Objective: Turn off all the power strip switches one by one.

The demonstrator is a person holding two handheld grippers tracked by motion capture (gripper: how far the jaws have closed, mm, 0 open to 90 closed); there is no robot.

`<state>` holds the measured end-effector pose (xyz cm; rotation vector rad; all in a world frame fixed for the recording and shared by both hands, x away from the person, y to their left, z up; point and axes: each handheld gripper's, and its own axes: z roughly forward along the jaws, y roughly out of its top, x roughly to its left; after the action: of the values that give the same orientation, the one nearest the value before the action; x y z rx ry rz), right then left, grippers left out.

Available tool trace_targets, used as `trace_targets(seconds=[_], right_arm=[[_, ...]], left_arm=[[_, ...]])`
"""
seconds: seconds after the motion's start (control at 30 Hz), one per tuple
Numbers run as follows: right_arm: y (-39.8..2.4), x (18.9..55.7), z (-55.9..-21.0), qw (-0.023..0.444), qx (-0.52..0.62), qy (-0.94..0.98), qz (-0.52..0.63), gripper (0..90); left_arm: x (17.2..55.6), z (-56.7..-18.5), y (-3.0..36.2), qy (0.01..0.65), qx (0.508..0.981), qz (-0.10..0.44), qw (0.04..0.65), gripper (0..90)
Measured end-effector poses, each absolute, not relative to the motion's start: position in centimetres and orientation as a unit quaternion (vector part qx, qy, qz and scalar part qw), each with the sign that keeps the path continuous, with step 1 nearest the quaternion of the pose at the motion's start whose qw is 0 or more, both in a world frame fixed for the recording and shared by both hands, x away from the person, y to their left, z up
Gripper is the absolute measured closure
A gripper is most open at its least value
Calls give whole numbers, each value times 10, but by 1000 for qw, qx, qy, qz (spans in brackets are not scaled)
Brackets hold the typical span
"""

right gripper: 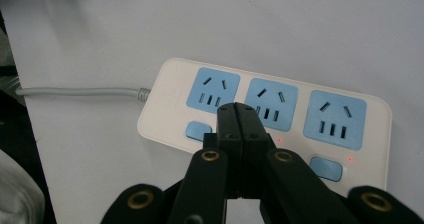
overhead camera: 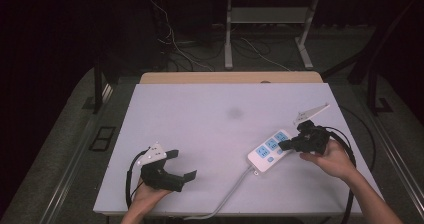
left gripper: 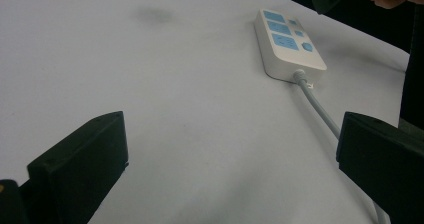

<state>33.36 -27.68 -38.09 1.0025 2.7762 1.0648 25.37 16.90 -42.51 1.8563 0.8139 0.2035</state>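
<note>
Two grippers are in play, and only yours on the right is at work: the right gripper [right gripper: 236,115] has its jaws pressed together on nothing, their joined tip poised over the power strip [overhead camera: 270,149] between the first and middle sockets, just above the row of blue switches [right gripper: 198,130]. That strip lies near the right edge of the table [overhead camera: 200,114], angled, with its grey cord [overhead camera: 231,190] running off toward the near edge. Small red lights [right gripper: 280,140] glow beside two of the switches, so I judge you are working those buttons with the closed tip. From here the risk is a sideways slip: the strip is light and nothing pins it, so a push that lands off-centre could skate it across the smooth top or tip it on its edge, and the blunt tip could catch a socket slot instead of a button. Your left gripper [overhead camera: 176,164], jaws spread wide and empty, rests near the near-left corner, well apart from the strip, too far off to steady it.
</note>
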Motion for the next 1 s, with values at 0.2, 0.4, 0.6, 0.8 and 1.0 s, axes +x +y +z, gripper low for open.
trace_targets(seconds=[0.2,0.4,0.6,0.8,1.0], right_arm=[[-279,338,-383,2,322,885,336,899],[-278,343,-387,-2,324,886,331,899],[-277,348,-392,-4,326,889,322,898],[-280,353,-398,-8,331,890,313,898],[-279,354,-403,-15,337,891,305,898]], left_arm=[[254,-425,169,341,775,85,525,0],[254,-425,169,341,776,85,525,0],[254,-425,169,340,776,85,525,0],[254,-425,170,340,776,86,524,0],[254,-425,169,341,776,85,524,0]])
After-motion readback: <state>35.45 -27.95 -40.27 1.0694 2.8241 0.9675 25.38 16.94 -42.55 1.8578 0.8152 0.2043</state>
